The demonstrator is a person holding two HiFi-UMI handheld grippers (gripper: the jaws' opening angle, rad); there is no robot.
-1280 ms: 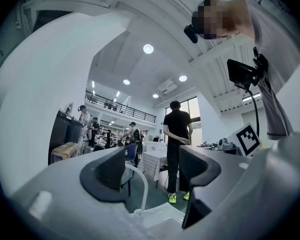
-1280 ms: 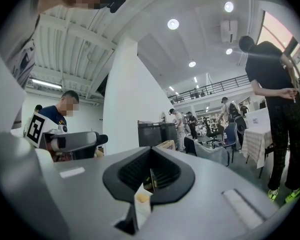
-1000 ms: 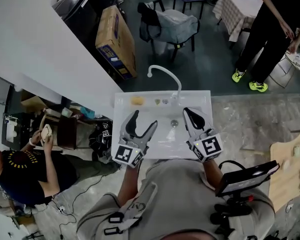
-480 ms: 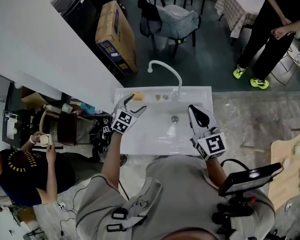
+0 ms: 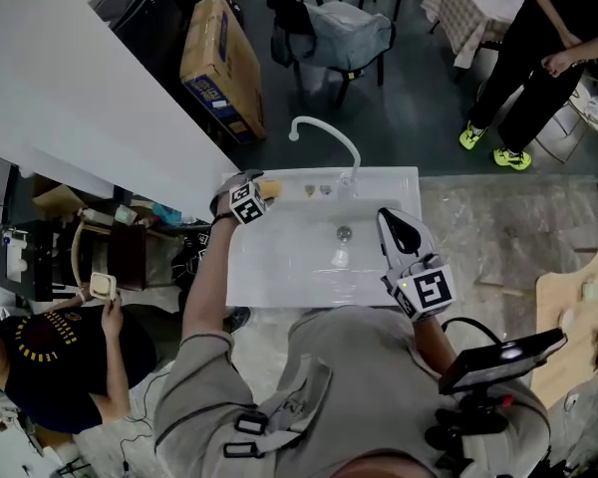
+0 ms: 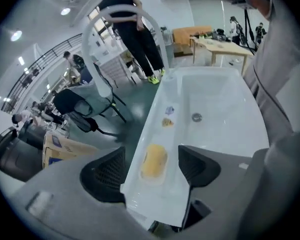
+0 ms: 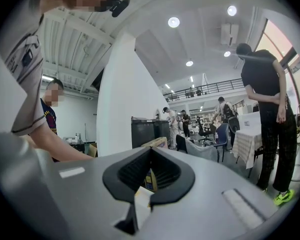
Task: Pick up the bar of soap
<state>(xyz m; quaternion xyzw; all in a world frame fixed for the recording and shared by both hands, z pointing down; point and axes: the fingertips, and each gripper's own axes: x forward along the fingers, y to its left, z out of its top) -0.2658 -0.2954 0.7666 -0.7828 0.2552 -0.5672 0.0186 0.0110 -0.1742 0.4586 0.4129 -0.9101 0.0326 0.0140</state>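
At the near right edge of the white sink, the right gripper hangs above the basin with its jaws pressed together on nothing, well apart from the task's thing and pointing out into the room.

Across the basin, the left arm is stretched to the sink's far left corner. There the left gripper stands with its jaws spread wide, one on either side of the back ledge, neither touching anything.

The bar of soap, yellow and oval, lies flat on that back ledge right at the far left corner, in the gap between the left gripper's spread jaws. Its long axis runs along the ledge, away from the gripper and in line with its reach, so the jaws face its two long sides. The left gripper is plainly the nearer tool, and the grasp looks to call only for a closing pinch across the soap's short width.

Farther along the ledge sit two small bits. The drain lies in the basin beside them, and the white faucet arches over the far edge.
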